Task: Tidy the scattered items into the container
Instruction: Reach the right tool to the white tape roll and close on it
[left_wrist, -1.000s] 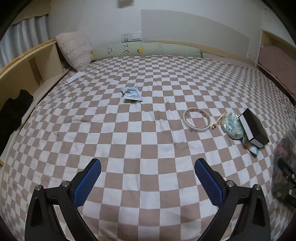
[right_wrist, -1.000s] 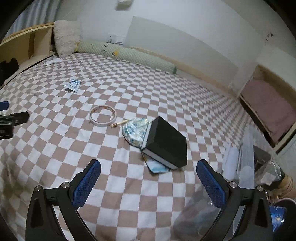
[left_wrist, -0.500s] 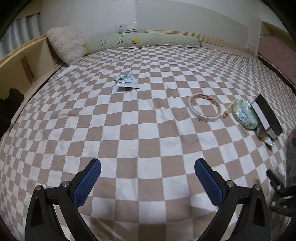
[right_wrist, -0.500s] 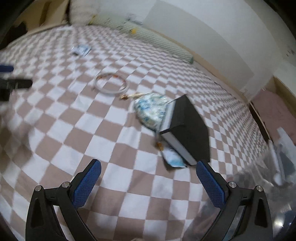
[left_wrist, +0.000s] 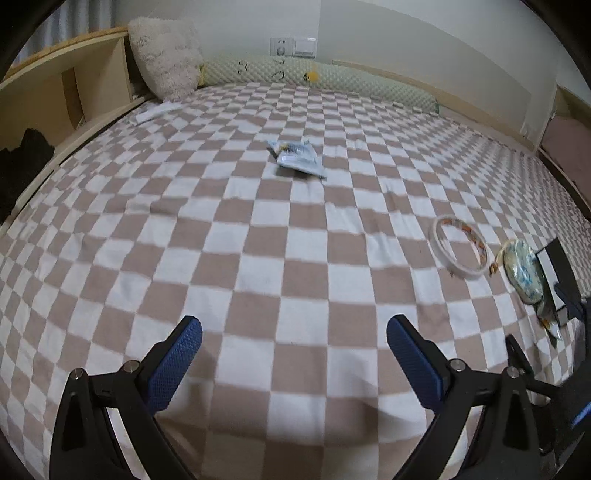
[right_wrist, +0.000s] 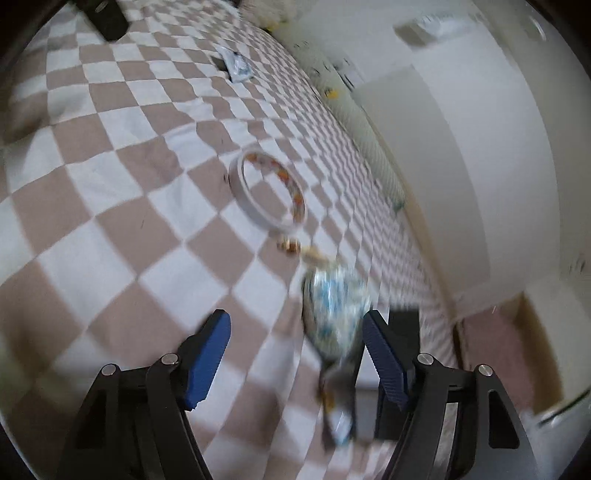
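Observation:
On the checkered bedspread (left_wrist: 258, 258) lie a pale blue packet (left_wrist: 297, 158), a white tape roll (left_wrist: 460, 251), a blue-and-white pouch (left_wrist: 522, 271) and a black box (left_wrist: 561, 280). My left gripper (left_wrist: 295, 354) is open over bare cloth, well short of them all. My right gripper (right_wrist: 295, 354) is low and rolled, and its jaws are closing. The blurred pouch (right_wrist: 334, 306) lies between its fingers, close to the right pad (right_wrist: 384, 358) and far from the left pad. The black box (right_wrist: 404, 325) sits just behind that finger. The tape roll (right_wrist: 267, 192) and packet (right_wrist: 236, 66) lie farther off.
A small gold clasp (right_wrist: 314, 254) sticks out of the pouch toward the tape roll. A fluffy cushion (left_wrist: 166, 55) and a green bolster (left_wrist: 332, 81) line the far wall. A wooden shelf (left_wrist: 55, 96) runs along the left side. The other gripper's dark frame (right_wrist: 107, 18) shows at top left.
My right gripper has dropped and rolled toward the pouch, and its jaws have narrowed around it. My left gripper has sunk closer to the bed and stays wide open.

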